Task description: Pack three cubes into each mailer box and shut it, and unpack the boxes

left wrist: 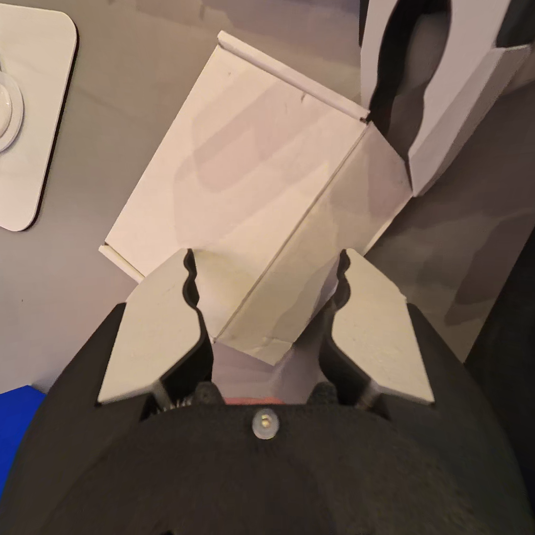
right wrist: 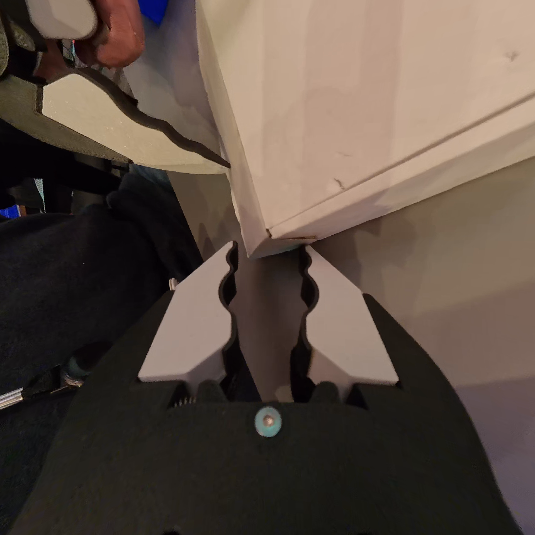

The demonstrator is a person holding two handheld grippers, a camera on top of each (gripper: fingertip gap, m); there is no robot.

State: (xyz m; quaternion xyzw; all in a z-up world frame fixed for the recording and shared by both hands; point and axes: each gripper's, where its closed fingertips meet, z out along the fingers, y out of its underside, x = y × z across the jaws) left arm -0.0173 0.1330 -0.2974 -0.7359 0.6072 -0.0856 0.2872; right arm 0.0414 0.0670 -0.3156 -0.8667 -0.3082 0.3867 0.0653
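Observation:
A shut white mailer box (left wrist: 246,173) lies slantwise on the grey table (left wrist: 86,231). My left gripper (left wrist: 266,254) is open wide, and its jaws straddle the box's near corner. My right gripper (left wrist: 390,136) shows at the top right, at the box's far corner. In the right wrist view the box (right wrist: 347,101) fills the top. My right gripper (right wrist: 269,246) is open, with the box's lower corner right at its fingertips. One of the left gripper's fingers (right wrist: 101,121) lies along the box's left side. No cubes are in view.
A white rounded board (left wrist: 29,115) with a round part stands at the far left. A blue object (left wrist: 17,419) sits at the lower left. A hand (right wrist: 121,43) holds the left gripper, and dark clothing (right wrist: 72,275) fills the left. The table edge (left wrist: 477,289) runs at the right.

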